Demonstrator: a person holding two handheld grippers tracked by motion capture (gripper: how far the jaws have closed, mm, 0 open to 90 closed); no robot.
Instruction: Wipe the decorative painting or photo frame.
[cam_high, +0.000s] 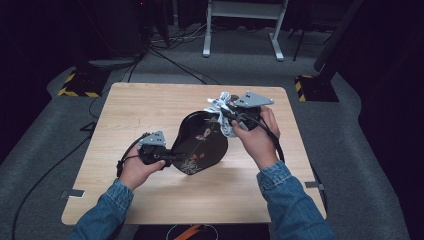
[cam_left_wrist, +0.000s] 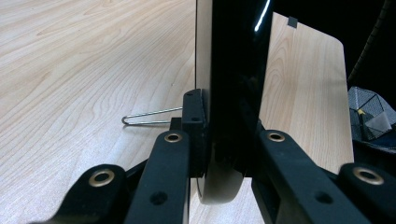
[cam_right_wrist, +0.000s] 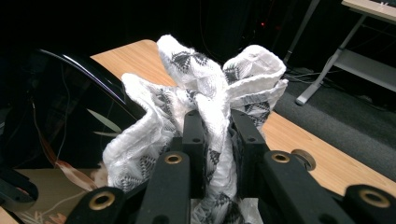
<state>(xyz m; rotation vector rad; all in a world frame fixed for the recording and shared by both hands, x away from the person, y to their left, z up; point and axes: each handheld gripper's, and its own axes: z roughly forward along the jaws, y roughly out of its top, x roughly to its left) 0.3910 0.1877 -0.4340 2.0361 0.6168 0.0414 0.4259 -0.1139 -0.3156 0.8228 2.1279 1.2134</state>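
the left tongs (cam_high: 172, 157) are clamped tight on the near rim of a black lacquered tray (cam_high: 200, 142), both jaws pressed flat against its edge, holding it tipped up on its side over the middle of the tabletop (cam_high: 150, 105). in the left gripper view the tray's glossy edge (cam_left_wrist: 233, 84) runs straight up between the jaws. the right tongs (cam_high: 231, 118) are closed on a bunched white cloth with a grey pattern (cam_right_wrist: 205, 107), and press it against the tray's far upper rim, as if wiping it.

the likeliest trouble, as i judge it: the tray is slick and gripped only at one narrow spot, so a firm push from the cloth could swing it around that pinch or slide it out, dropping it onto the wood. the cloth is held by a thin fold, so it could also pull loose mid-wipe.

whether the tray's lower edge rests on the tabletop or hangs free is hard to tell. its painted floral face (cam_high: 197, 137) is dim, and the cloth hides the spot being rubbed. a thin wire loop (cam_left_wrist: 144, 117) lies on the wood beside the left jaw; what it belongs to is unclear.
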